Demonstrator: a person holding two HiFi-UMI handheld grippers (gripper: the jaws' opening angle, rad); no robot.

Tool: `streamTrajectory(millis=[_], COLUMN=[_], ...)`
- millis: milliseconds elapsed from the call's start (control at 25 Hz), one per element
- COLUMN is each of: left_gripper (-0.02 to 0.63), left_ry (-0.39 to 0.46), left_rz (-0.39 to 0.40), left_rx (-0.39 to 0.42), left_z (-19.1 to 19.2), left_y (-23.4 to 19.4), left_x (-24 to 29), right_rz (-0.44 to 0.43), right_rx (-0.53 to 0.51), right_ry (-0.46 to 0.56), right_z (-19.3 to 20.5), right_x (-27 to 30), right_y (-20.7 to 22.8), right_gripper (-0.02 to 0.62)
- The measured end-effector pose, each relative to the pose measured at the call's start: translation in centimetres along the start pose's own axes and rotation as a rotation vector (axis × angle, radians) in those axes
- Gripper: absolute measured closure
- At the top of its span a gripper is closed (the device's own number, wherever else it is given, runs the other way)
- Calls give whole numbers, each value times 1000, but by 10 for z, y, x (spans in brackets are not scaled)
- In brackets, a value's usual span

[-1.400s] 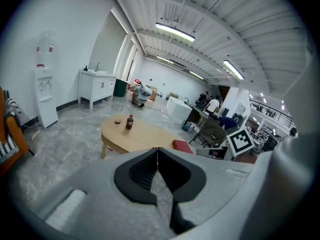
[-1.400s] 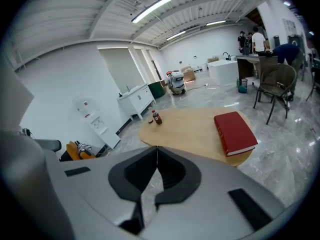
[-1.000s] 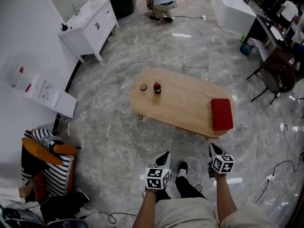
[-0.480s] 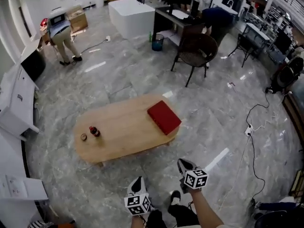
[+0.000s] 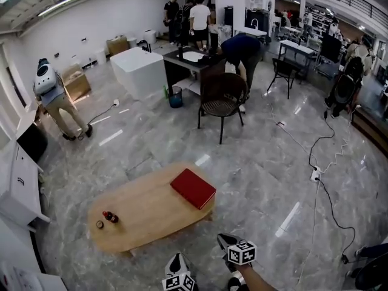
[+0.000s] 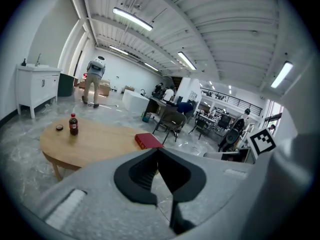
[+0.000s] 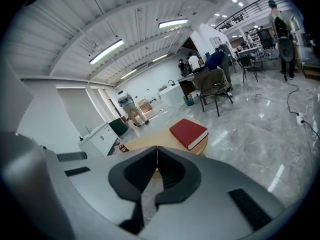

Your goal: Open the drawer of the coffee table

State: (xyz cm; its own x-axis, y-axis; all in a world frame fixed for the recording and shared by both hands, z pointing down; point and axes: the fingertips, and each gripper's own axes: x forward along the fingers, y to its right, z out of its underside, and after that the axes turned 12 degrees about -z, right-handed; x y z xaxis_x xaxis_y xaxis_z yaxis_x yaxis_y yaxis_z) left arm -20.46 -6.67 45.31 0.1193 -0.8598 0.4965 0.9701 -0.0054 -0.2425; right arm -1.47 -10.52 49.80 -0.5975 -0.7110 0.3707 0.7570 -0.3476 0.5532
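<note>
The oval wooden coffee table (image 5: 145, 218) stands on the marble floor just ahead of both grippers. On it lie a red book (image 5: 193, 188) at the right end and a small dark bottle (image 5: 110, 216) beside a round cap (image 5: 100, 224) at the left end. No drawer front shows in any view. My left gripper (image 5: 176, 260) and right gripper (image 5: 224, 240) are shut and empty, held in the air short of the table's near edge. The left gripper view looks over the left gripper (image 6: 158, 151) at the table (image 6: 95, 140). The right gripper (image 7: 157, 149) points toward the book (image 7: 188, 132).
A dark wicker chair (image 5: 221, 102) and a white block (image 5: 142, 71) stand beyond the table. White cabinets (image 5: 15, 183) line the left wall. Cables and a power strip (image 5: 314, 174) lie on the floor to the right. Several people stand or bend at the back.
The head view has swung up and round, so the table slid to the lower left and the far room came into sight. Both grippers sank toward the picture's bottom edge, still shut.
</note>
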Motion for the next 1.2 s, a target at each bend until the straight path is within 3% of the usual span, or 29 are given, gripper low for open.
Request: streamTrajectory(millis=[200, 440, 600, 680, 840, 1080, 1200], left_gripper=[595, 595, 595, 595, 595, 594, 594], left_ry=[55, 116, 173, 186, 223, 268, 268], left_rz=[68, -67, -60, -67, -139, -182, -186], left_rx=[40, 120, 123, 166, 254, 264, 212], left_z=[74, 162, 198, 217, 239, 244, 237], left_y=[-12, -87, -126, -147, -191, -221, -222], left_x=[64, 138, 184, 209, 251, 292, 298], right_rz=[-23, -49, -88, -102, -109, -68, -83], right_rx=[-79, -199, -314, -361, -422, -489, -426], right_ry=[32, 15, -24, -20, 91, 151, 213], right_z=[69, 153, 189, 197, 186, 170, 163], right_x=[44, 102, 150, 173, 212, 251, 244], right_y=[83, 154, 188, 206, 242, 297, 310], right_gripper=[579, 580, 580, 580, 580, 578, 578])
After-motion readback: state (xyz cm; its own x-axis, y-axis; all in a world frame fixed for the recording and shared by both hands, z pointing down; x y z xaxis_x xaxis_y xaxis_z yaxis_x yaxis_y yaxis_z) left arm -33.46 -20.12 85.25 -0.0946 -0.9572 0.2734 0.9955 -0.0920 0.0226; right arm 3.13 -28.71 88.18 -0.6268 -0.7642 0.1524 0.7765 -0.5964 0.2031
